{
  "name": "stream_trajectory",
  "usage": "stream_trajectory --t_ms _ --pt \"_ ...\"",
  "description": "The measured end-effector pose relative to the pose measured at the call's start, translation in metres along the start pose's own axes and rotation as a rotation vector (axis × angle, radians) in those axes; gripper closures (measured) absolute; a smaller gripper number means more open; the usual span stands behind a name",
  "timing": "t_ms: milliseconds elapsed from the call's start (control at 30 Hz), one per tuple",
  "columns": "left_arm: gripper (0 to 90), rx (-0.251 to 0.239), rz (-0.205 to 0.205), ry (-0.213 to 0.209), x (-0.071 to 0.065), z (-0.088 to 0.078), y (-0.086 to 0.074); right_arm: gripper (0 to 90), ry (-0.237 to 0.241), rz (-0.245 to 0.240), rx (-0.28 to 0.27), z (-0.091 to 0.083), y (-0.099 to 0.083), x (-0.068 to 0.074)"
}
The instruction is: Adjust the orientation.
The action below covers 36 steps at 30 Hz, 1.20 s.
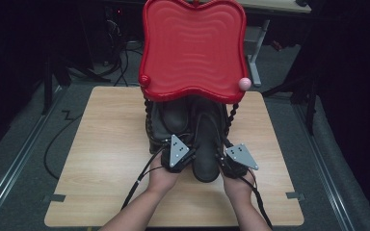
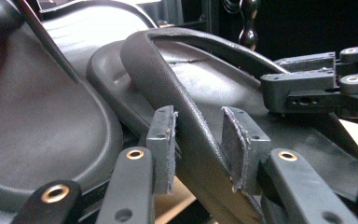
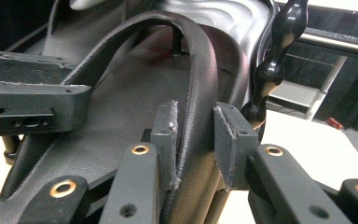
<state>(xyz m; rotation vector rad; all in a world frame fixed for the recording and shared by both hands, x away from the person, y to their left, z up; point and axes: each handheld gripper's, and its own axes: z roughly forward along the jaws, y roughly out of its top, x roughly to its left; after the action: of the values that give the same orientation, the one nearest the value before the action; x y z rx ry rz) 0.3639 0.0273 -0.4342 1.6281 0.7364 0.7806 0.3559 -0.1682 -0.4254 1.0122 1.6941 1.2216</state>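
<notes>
A black leather bag lies on the wooden table, partly under a red wavy-edged tray that stands on black beaded legs. My left gripper and right gripper sit side by side at the bag's near end. In the left gripper view the bag's strap runs between my left gripper's pads, which press on it. The right gripper view shows the same strap loop clamped in my right gripper. Each gripper view also has the other gripper off to one side, gripping the strap.
A pink ball and a red ball sit at the tray's front corners. A beaded leg stands close to the right gripper. Cables trail from both grippers toward the table's near edge. Bare tabletop lies left and right of the bag.
</notes>
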Motion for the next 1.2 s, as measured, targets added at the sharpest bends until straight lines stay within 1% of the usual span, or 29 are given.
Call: stream_trajectory --t_ms 67,100,200,233,267,300,367,433,467,500,533,567,600,633,667,700,767,833,900,967,1000,1033,1067,1133,1200 --pt "65.3 -0.002 -0.008 0.005 -0.001 0.001 0.001 70.6 -0.002 0.005 -0.002 0.002 0.000 -0.001" --pt "65.3 0.000 -0.006 0.008 -0.001 0.002 0.001 70.3 -0.002 0.007 -0.003 0.002 0.000 -0.002" --pt "65.3 0.000 -0.001 0.019 -0.002 0.003 0.002 66.1 0.001 0.006 0.002 0.001 0.000 -0.003" --pt "65.3 0.000 -0.003 0.019 -0.002 0.003 0.002 62.4 0.006 0.006 0.003 -0.001 0.000 -0.003" --pt "65.3 0.000 -0.003 0.019 -0.002 0.003 0.002 58.7 0.006 0.007 -0.003 -0.006 -0.001 -0.003" --pt "65.3 0.000 -0.002 0.020 -0.002 0.003 0.002 57.5 0.005 0.011 -0.012 -0.012 -0.002 -0.003" --pt "65.3 0.000 -0.003 0.020 -0.001 0.003 0.002 54.8 0.036 0.042 -0.026 -0.030 -0.005 -0.001" --pt "65.3 0.001 -0.005 0.022 -0.002 0.002 0.002 55.0 0.066 0.062 -0.035 -0.047 -0.011 0.003" --pt "65.3 0.002 -0.005 0.022 -0.002 0.002 0.002 57.2 0.080 0.063 -0.030 -0.058 -0.017 0.007" --pt "65.3 0.003 -0.004 0.023 -0.002 0.002 0.002 59.7 0.094 0.064 -0.021 -0.065 -0.021 0.011" --pt "65.3 0.004 -0.003 0.024 -0.002 0.002 0.002 63.9 0.116 0.059 -0.002 -0.074 -0.029 0.016" --pt "65.3 0.004 -0.004 0.024 -0.002 0.002 0.002 68.2 0.127 0.049 0.018 -0.080 -0.035 0.021" --pt "65.2 0.005 -0.003 0.026 -0.002 0.002 0.002 70.5 0.135 0.044 0.038 -0.083 -0.039 0.024" --pt "65.2 0.006 -0.004 0.027 -0.002 0.002 0.002 74.8 0.158 0.044 0.068 -0.087 -0.046 0.029" --pt "65.2 0.007 -0.005 0.028 -0.003 0.002 0.002 77.8 0.163 0.046 0.083 -0.090 -0.049 0.032" --pt "65.2 0.007 -0.006 0.029 -0.003 0.002 0.002 82.7 0.173 0.036 0.102 -0.093 -0.056 0.037" --pt "65.2 0.006 -0.006 0.029 -0.003 0.002 0.002 89.1 0.178 0.009 0.119 -0.096 -0.062 0.044" --pt "65.1 0.005 -0.007 0.029 -0.003 0.002 0.002 89.7 0.175 -0.009 0.124 -0.096 -0.066 0.050" --pt "65.1 0.005 -0.004 0.030 -0.002 0.002 0.002 89.6 0.163 -0.033 0.116 -0.093 -0.067 0.054" --pt "65.0 0.005 -0.004 0.034 -0.002 0.002 0.002 89.7 0.158 -0.025 0.110 -0.088 -0.067 0.054" --pt "65.0 0.005 -0.004 0.038 -0.002 0.003 0.002 89.7 0.152 -0.027 0.111 -0.086 -0.066 0.054" --pt "65.0 0.009 -0.002 0.043 -0.002 0.003 0.002 89.7 0.157 -0.032 0.111 -0.084 -0.066 0.054" --pt "65.0 0.013 -0.005 0.047 -0.001 0.003 0.002 89.7 0.152 -0.044 0.108 -0.083 -0.067 0.055" --pt "65.1 0.016 -0.011 0.044 0.001 0.004 0.002 89.7 0.146 -0.050 0.111 -0.079 -0.067 0.055" --pt "65.1 0.018 -0.005 0.041 0.003 0.003 0.002 89.7 0.142 -0.046 0.111 -0.077 -0.067 0.055"
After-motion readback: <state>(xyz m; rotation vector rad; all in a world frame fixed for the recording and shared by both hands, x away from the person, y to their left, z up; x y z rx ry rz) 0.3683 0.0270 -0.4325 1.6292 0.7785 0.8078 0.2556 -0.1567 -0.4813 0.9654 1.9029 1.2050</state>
